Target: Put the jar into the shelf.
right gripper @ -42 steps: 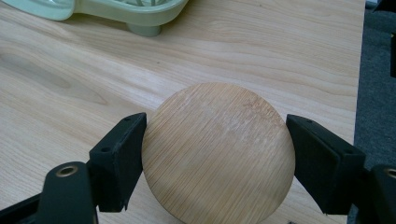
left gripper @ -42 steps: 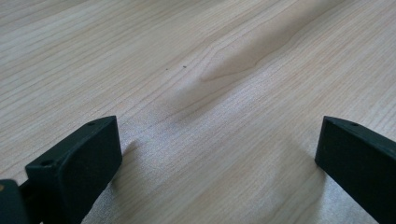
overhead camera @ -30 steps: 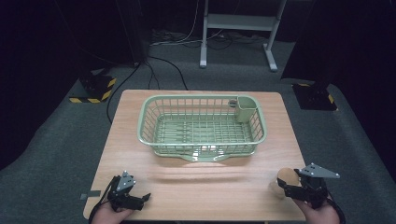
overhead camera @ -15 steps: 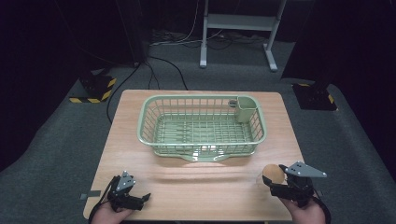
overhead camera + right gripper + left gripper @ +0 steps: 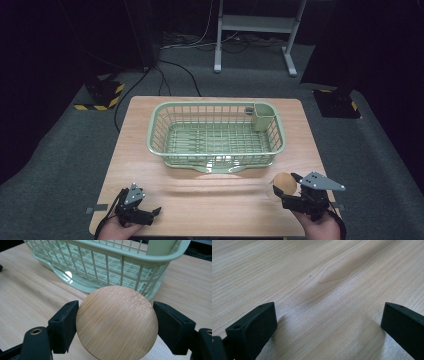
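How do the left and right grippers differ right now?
The right gripper has its fingers clamped on a round wooden disc; the left gripper is open with bare table between its fingers. The right one sits nearer the green basket; the left one sits at the table's near corner. Both are black and hand-held.

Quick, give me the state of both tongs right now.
Left tongs: open, nothing between them, low over the wooden table.
Right tongs: closed on the round bamboo disc, in front of the green basket.

Green wire basket (image 5: 216,131) on wooden table (image 5: 150,165); cables (image 5: 175,75) on floor behind.
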